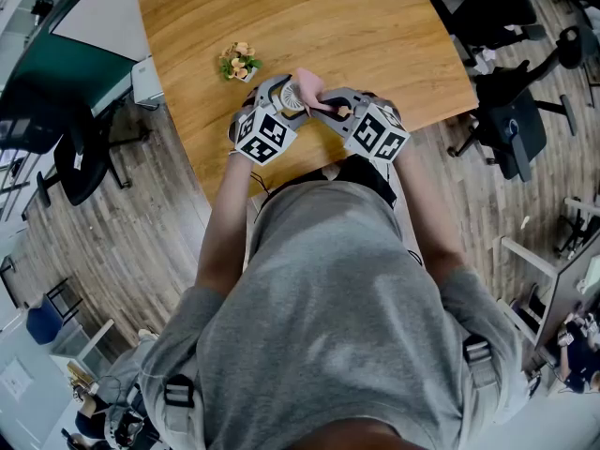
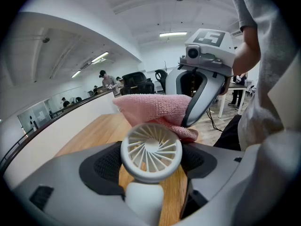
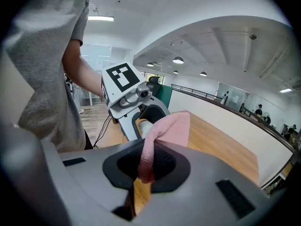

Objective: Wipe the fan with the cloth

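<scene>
A small white hand fan (image 2: 151, 150) with a round grille is clamped between the pads of my left gripper (image 2: 151, 161), its grille facing the camera. In the head view the fan (image 1: 292, 98) shows between the two grippers near the table's front edge. A pink cloth (image 3: 164, 132) is pinched in my right gripper (image 3: 145, 166), which is shut on it. The cloth (image 2: 155, 109) drapes over the fan's far rim, just behind the grille. In the head view the cloth (image 1: 310, 86) sticks up between my left gripper (image 1: 281, 101) and my right gripper (image 1: 330, 108).
A wooden table (image 1: 356, 36) lies below both grippers. A small pot of flowers (image 1: 239, 62) stands on it to the left of the fan. Office chairs (image 1: 511, 125) stand on the floor at the right, and a dark chair (image 1: 80, 162) at the left.
</scene>
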A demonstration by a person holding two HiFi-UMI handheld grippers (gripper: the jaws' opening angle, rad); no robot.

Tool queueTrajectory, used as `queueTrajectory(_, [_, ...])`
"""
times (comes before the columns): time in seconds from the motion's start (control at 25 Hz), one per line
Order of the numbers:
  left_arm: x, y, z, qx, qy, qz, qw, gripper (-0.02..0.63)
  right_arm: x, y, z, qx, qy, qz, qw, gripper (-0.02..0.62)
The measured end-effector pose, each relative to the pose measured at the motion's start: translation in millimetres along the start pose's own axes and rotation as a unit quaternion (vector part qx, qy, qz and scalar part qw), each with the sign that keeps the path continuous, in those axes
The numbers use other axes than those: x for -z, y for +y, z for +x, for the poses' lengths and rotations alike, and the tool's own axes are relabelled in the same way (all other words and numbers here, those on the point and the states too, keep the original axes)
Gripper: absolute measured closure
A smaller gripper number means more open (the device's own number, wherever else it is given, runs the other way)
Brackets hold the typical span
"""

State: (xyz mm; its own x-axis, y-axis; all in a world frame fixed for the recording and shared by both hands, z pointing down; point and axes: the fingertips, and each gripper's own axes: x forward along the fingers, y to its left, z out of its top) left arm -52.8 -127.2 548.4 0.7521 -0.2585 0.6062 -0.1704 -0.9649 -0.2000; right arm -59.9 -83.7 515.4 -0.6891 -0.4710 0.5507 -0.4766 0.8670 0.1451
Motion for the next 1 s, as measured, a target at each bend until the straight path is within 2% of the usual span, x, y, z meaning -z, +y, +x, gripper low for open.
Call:
queueTrajectory(0.36, [-2, -15, 2, 0.027, -0.001, 0.001, 0.9996, 0.236, -17, -14, -6, 0.015, -0.051, 0.027, 0.998, 0.574])
queueTrajectory(0.72, [-8, -37, 7, 0.061, -0.009, -0.011, 0.9981, 0.236, -2, -26, -20, 0.038, -0.076, 0.074, 0.994, 0.574])
queueTrajectory(0.8, [-11, -40, 7, 0.067, -0.019, -0.028, 0.9972, 0.236, 2, -28, -24, 0.041, -0.080, 0.084, 0.992, 0.574])
queueTrajectory(1.0, [-21, -39, 5, 0.078, -0.063, -0.123, 0.9874, 0.236, 18, -31, -32, 0.047, -0.075, 0.090, 0.992, 0.574])
